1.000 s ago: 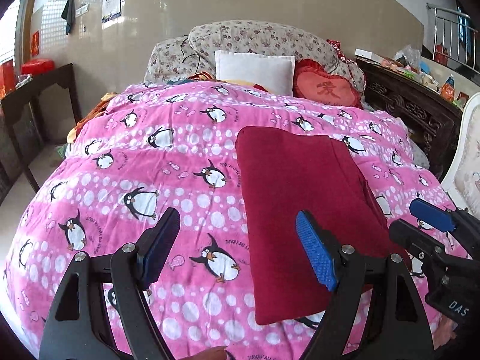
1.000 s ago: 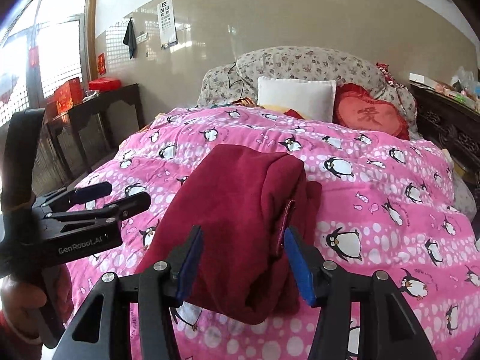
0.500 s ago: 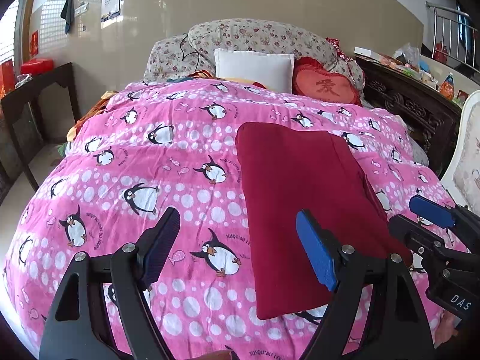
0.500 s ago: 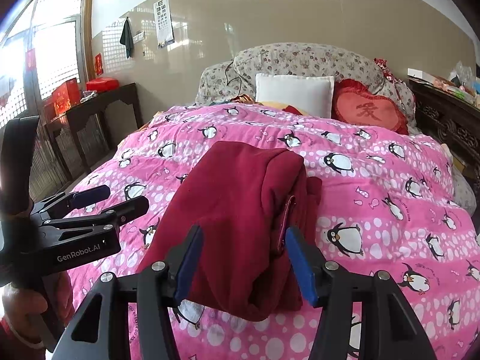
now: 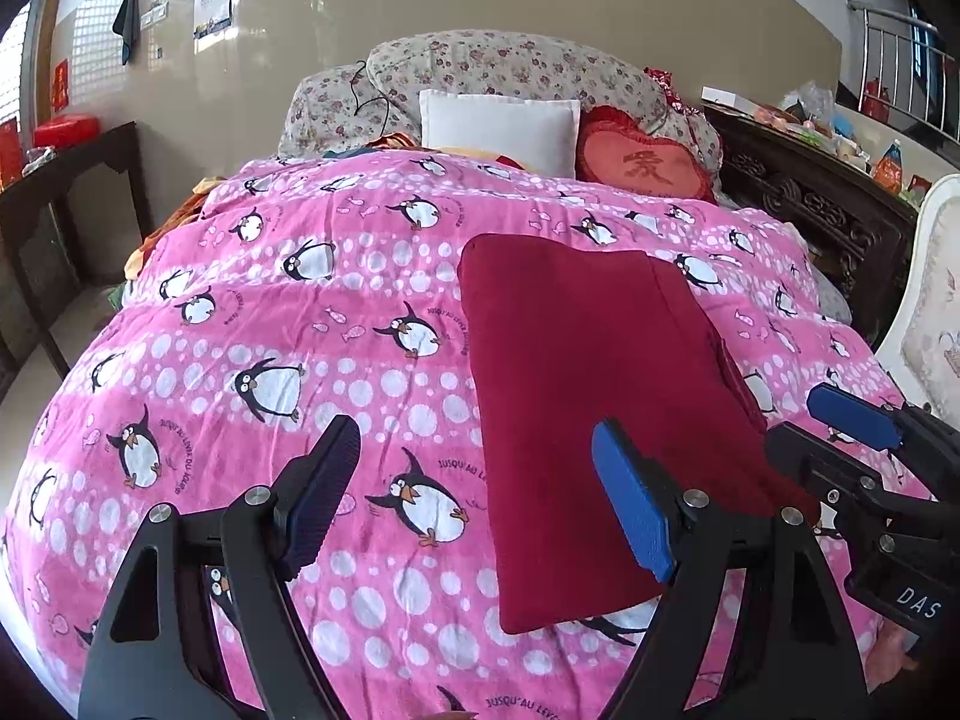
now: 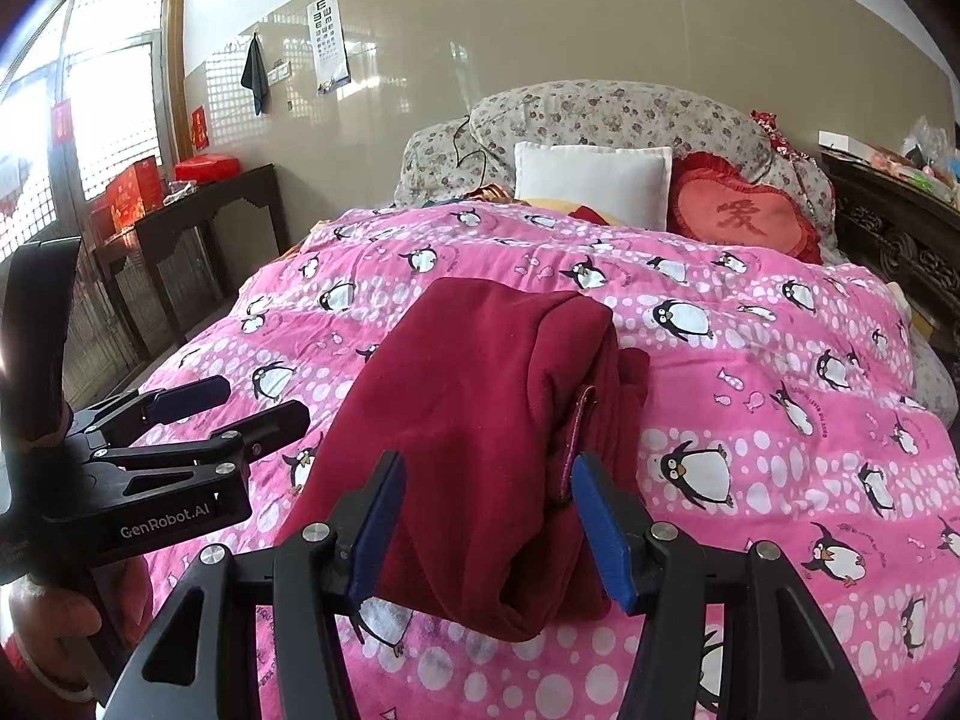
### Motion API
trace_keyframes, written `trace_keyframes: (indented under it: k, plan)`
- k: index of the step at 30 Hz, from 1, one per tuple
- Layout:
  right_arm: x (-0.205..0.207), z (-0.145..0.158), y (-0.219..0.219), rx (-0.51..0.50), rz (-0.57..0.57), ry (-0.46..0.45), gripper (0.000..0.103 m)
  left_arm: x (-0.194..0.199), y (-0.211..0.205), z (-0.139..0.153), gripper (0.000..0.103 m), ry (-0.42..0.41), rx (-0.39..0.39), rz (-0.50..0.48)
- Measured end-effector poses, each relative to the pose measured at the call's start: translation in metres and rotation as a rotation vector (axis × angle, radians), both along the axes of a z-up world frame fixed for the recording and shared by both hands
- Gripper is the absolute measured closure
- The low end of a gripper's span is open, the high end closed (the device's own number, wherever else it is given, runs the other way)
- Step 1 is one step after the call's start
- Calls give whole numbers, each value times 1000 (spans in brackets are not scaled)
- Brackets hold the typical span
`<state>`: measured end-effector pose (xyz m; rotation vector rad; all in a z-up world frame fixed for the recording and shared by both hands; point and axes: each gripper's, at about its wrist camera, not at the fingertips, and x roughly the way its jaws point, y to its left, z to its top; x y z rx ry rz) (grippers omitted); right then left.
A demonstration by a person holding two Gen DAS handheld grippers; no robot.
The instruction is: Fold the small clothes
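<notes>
The dark red garment (image 5: 591,414) lay folded into a long rectangle on the pink penguin quilt (image 5: 312,324), its far end toward the white pillow (image 5: 498,129). My left gripper (image 5: 477,492) hung above the garment's near left edge, jaws spread wide, gripping nothing. My right gripper (image 6: 489,525) hovered over its near end, also wide open and empty.

A folded dark red garment (image 6: 480,420) lies on the pink penguin-print quilt (image 6: 750,372). The right hand-held gripper (image 6: 489,516) hovers over the garment's near end, blue-padded jaws spread apart. Left of the garment, the left hand-held gripper (image 6: 240,402) hangs parted too.
</notes>
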<state>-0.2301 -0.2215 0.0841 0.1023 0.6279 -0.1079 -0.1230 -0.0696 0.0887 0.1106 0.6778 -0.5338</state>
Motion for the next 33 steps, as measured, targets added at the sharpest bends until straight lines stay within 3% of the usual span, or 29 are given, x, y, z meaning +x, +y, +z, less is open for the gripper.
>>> trace_keyframes:
  k: [25, 33]
  plan:
    - [5, -4, -2, 15, 4, 17, 47, 1, 1, -2, 23, 5, -2, -8]
    - [4, -7, -12, 38, -1, 28, 47, 12, 18, -2, 23, 13, -31, -15]
